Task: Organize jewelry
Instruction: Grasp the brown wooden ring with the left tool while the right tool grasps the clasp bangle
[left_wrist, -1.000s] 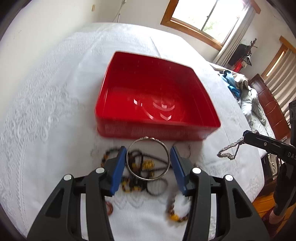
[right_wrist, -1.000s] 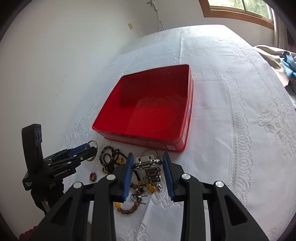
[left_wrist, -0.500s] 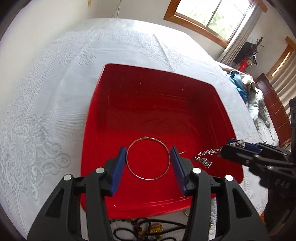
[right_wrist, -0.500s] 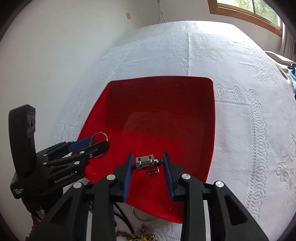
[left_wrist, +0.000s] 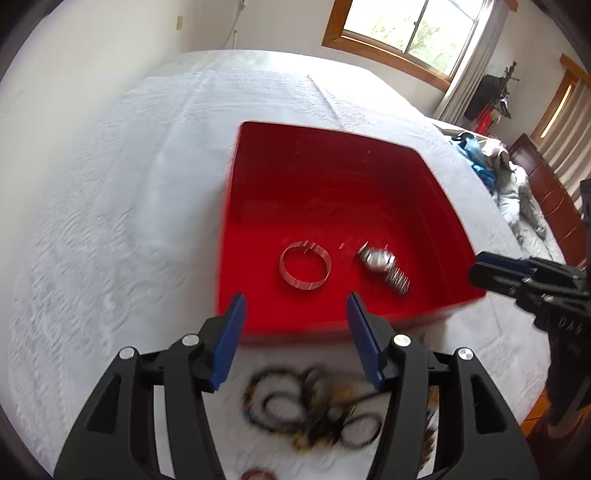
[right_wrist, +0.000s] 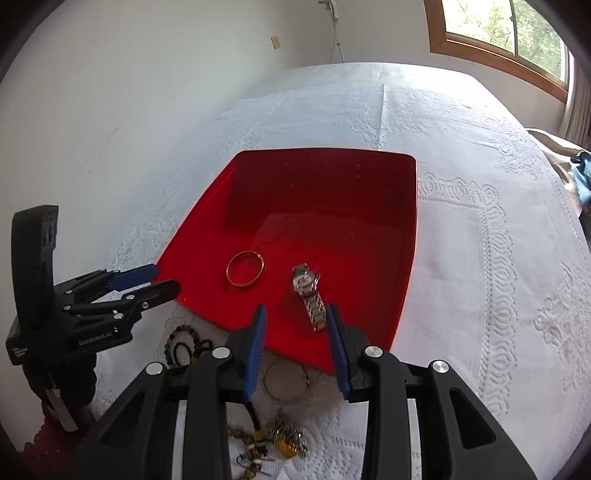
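left gripper (left_wrist: 295, 314), blue-padded fingers spread wide and holding nothing, hovers at the near rim of the square red plastic tray (left_wrist: 424, 177). just ahead of its fingers a thin silver bangle (left_wrist: 304, 270) lies flat on the tray floor; a silver metal-band wristwatch (left_wrist: 384, 264) lies to the bangle's right, apart from it. beneath the left gripper, outside the tray, a blurred tangle of dark beaded bracelets and cords (left_wrist: 314, 410) lies on the white embroidered bedspread (left_wrist: 110, 221). right gripper (right_wrist: 295, 325), jaws likewise parted and empty, sits over the tray's near edge with the watch band between and just beyond its fingers. a second thin ring (right_wrist: 284, 380) lies under it on the bedspread, beside gold-toned beads (right_wrist: 284, 439). a wooden-framed window (left_wrist: 406, 33) stands far ahead.
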